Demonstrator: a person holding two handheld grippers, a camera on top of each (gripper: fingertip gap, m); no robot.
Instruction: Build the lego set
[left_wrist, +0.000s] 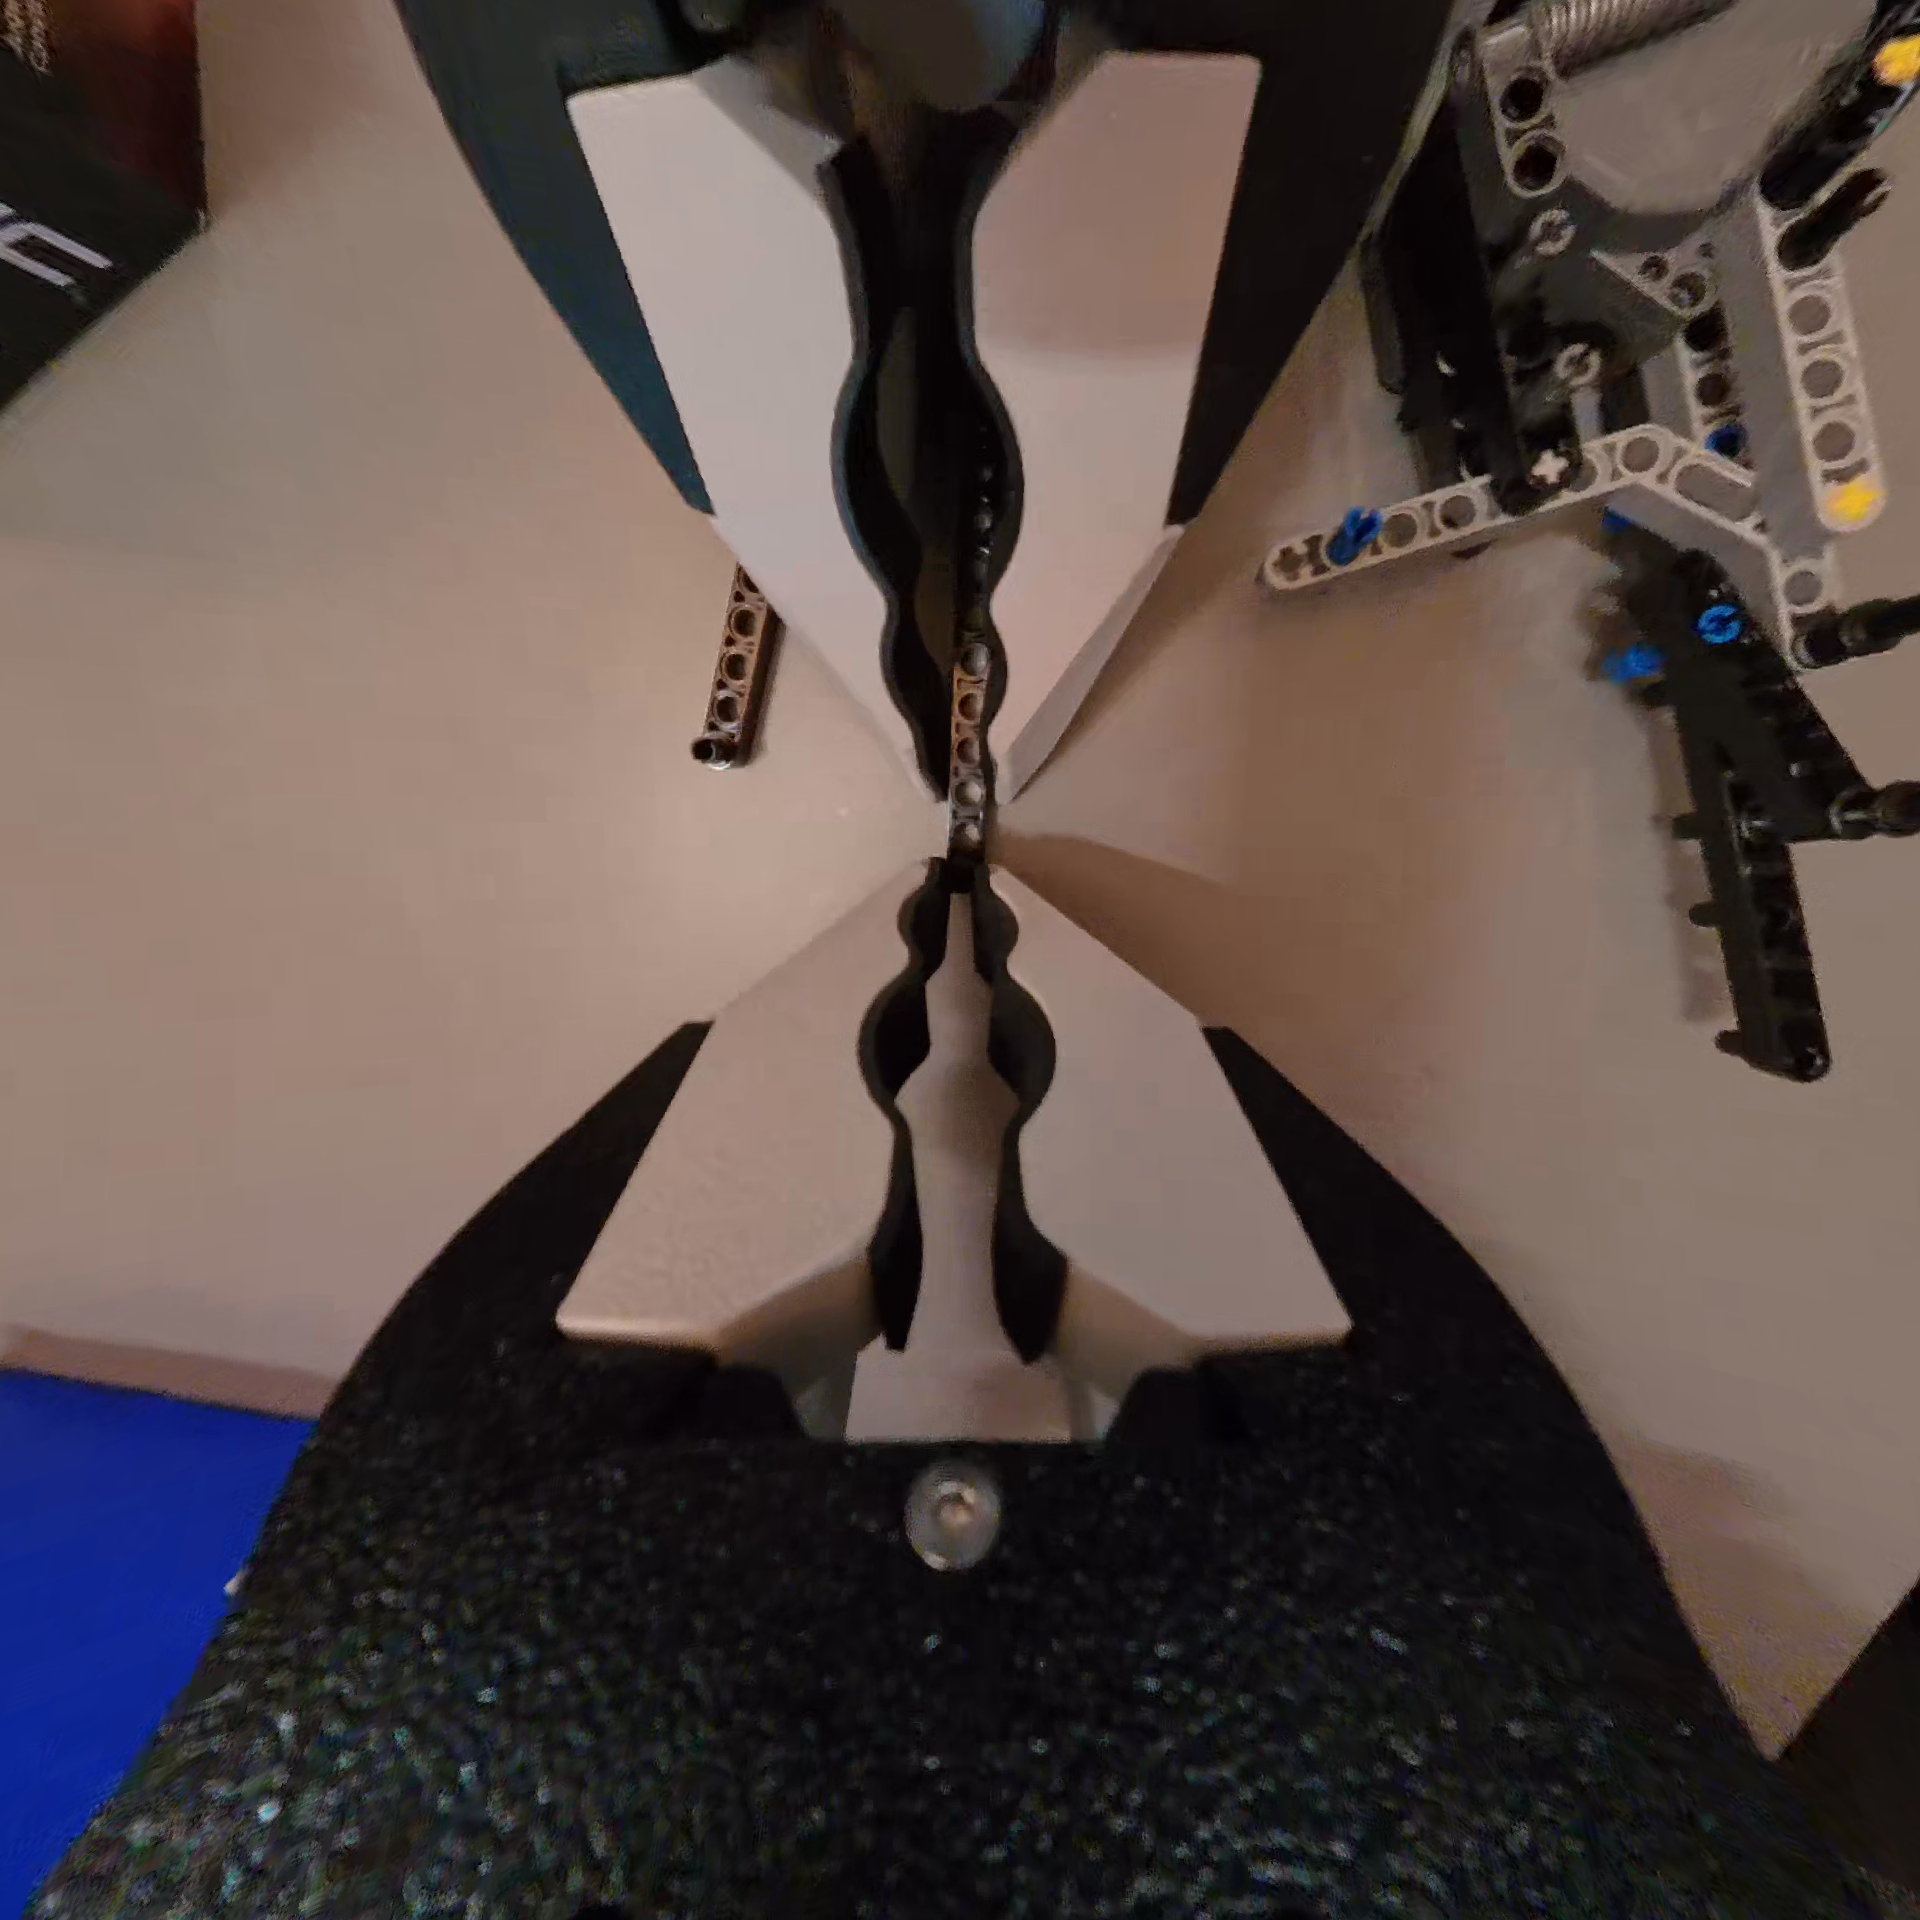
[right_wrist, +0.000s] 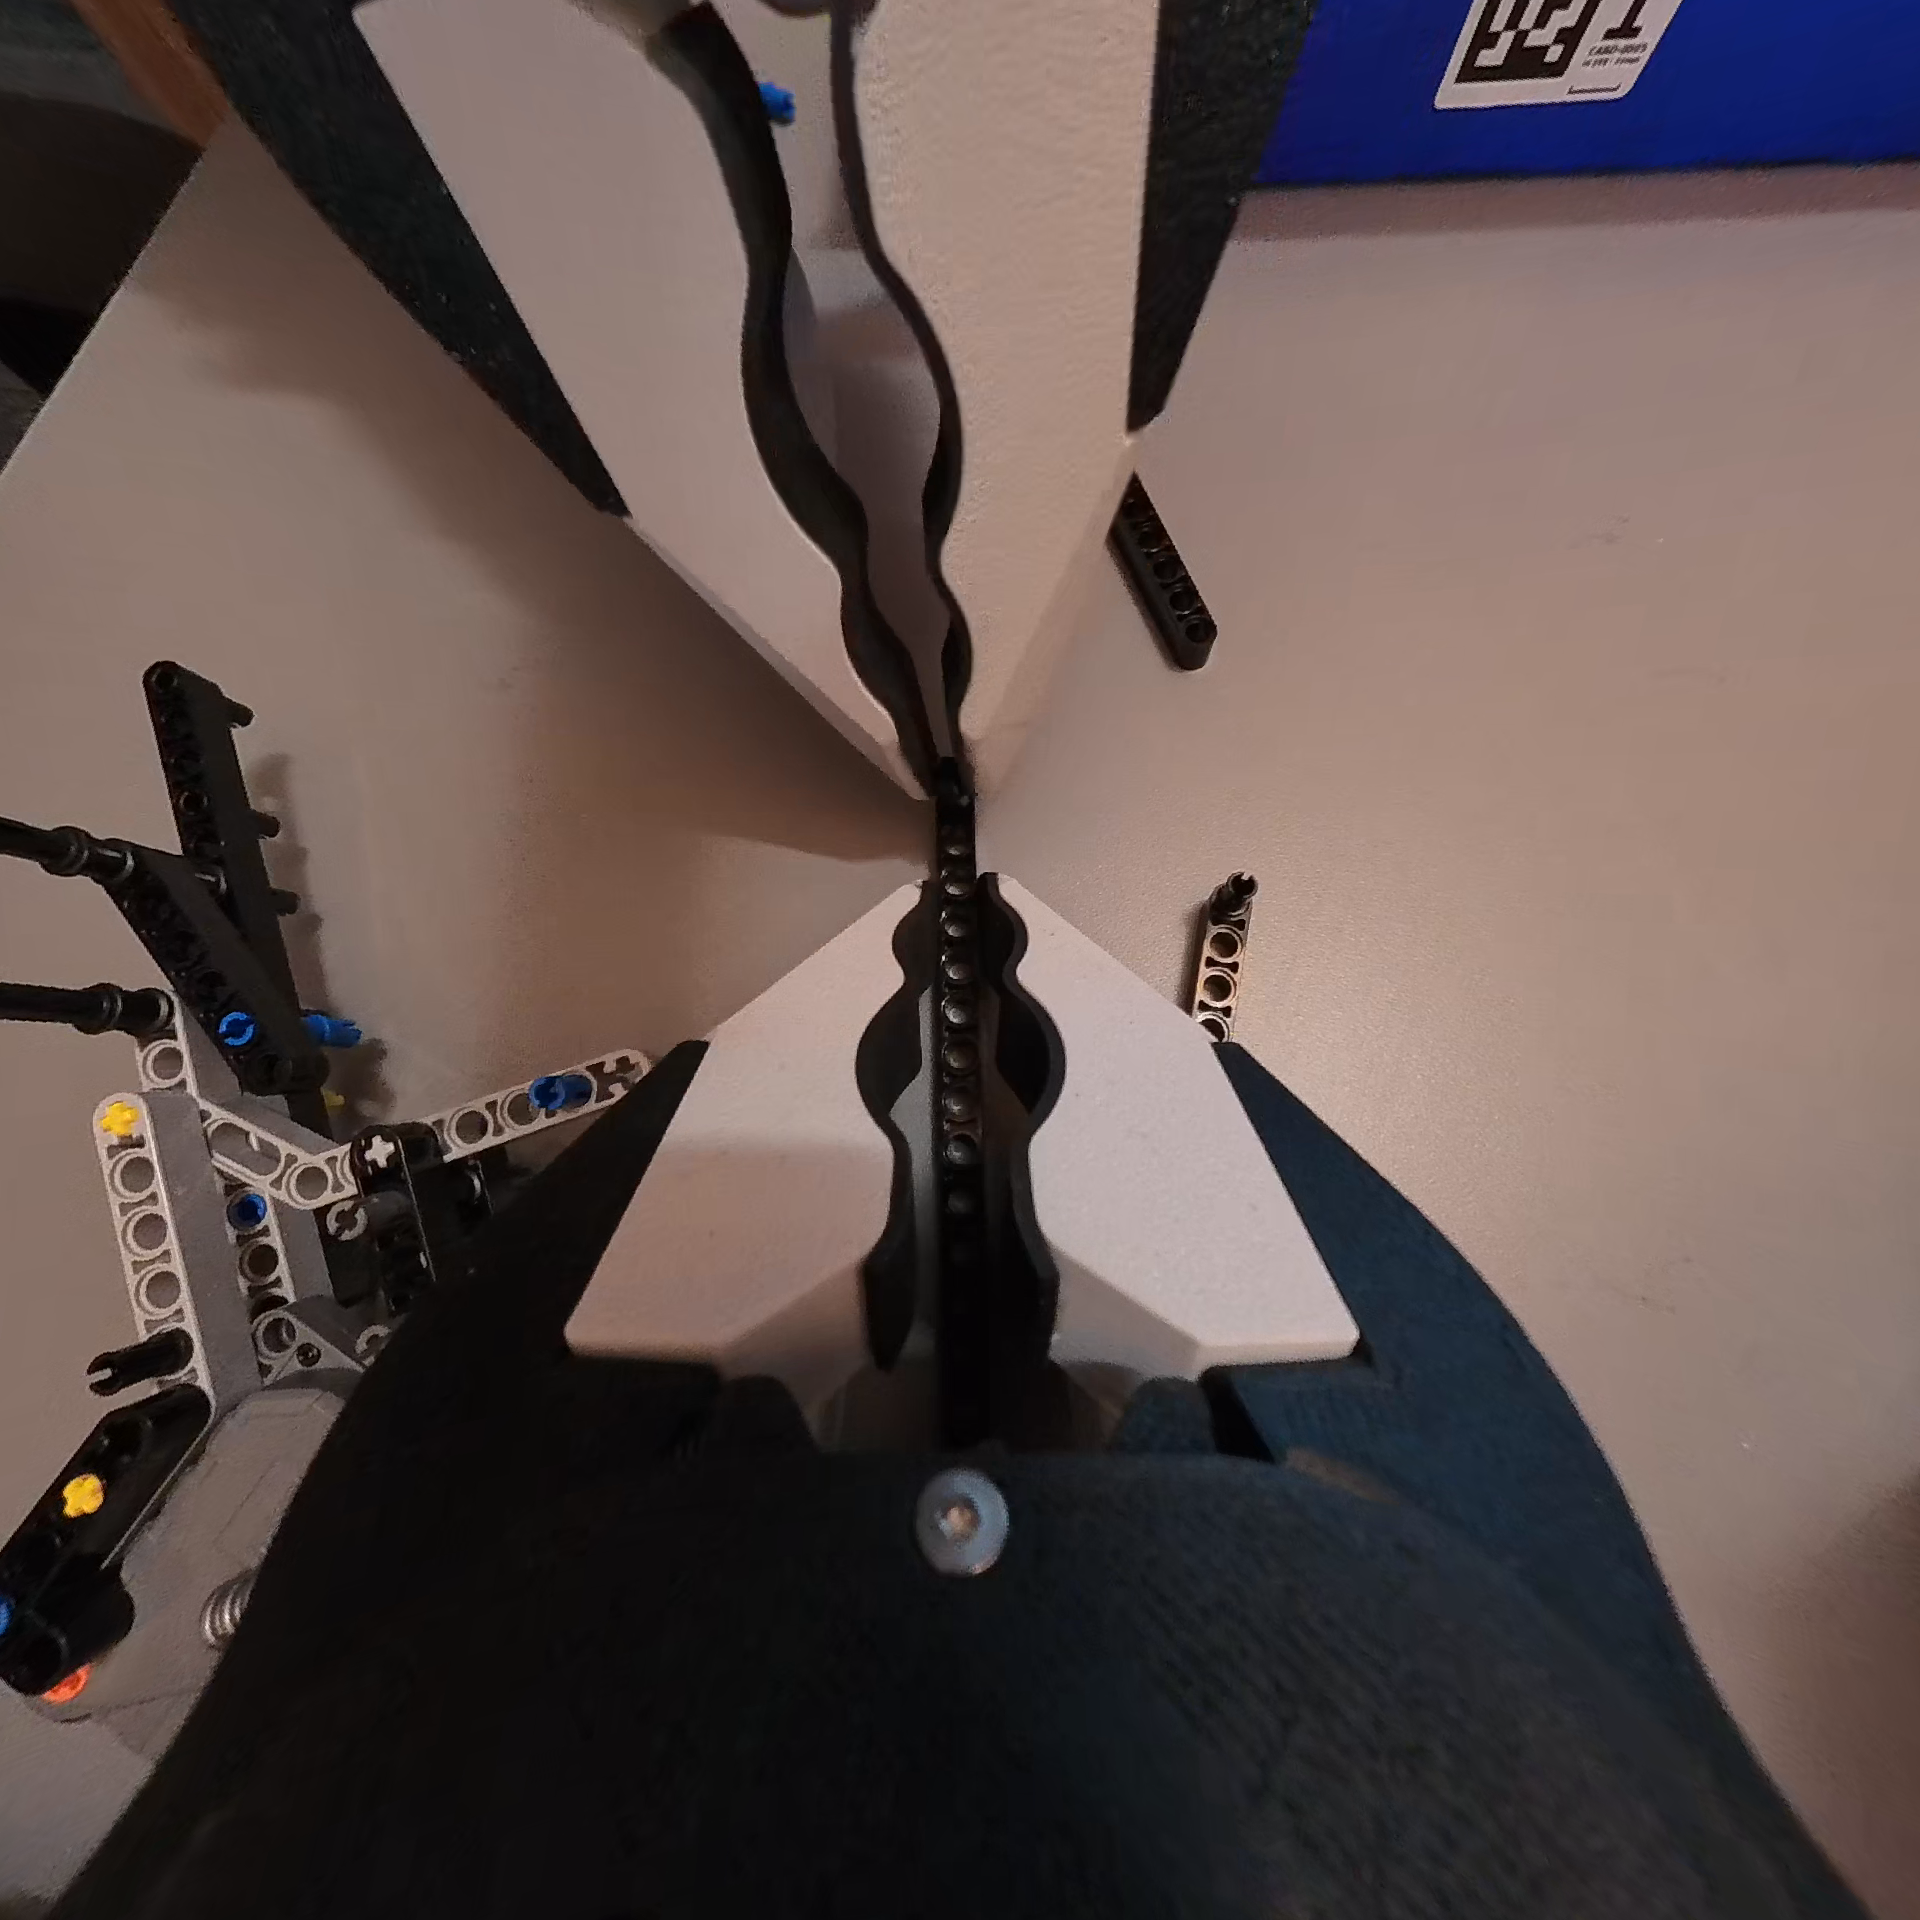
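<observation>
The black perforated beam (right_wrist: 956, 1049) lies lengthwise between the fingers of the right gripper (right_wrist: 958, 894), which is closed on it along much of its length; its free end projects forward to the tips of the left gripper (left_wrist: 964, 868). In the left wrist view the same beam (left_wrist: 971, 717) runs up from the left gripper's tips into the opposing tool. The left jaws stand nearly together at the tips, with the beam end at or between them; whether they actually pinch it cannot be told. The beam is thus held off the beige table (right_wrist: 1558, 831), apart from the model, and is judged not yet fitted. The partly built model (left_wrist: 1662, 436) stands to one side on the table: grey liftarms, black beams, blue pins, yellow and white axle ends and a metal spring are joined into a frame, with a long black beam (left_wrist: 1756, 862) trailing from it. The right wrist view shows the same assembly (right_wrist: 208, 1195) at lower left. Loose parts remain unplaced: a short beam with a pin in its end (left_wrist: 738, 675), seen again beside the right gripper (right_wrist: 1224, 961), and a further short black beam (right_wrist: 1164, 582) lying beyond. A blue surface bearing a printed marker (right_wrist: 1558, 94) and a dark box (left_wrist: 73, 187) lie at the table's edges. Assessment: construction is under way, well short of complete.
</observation>
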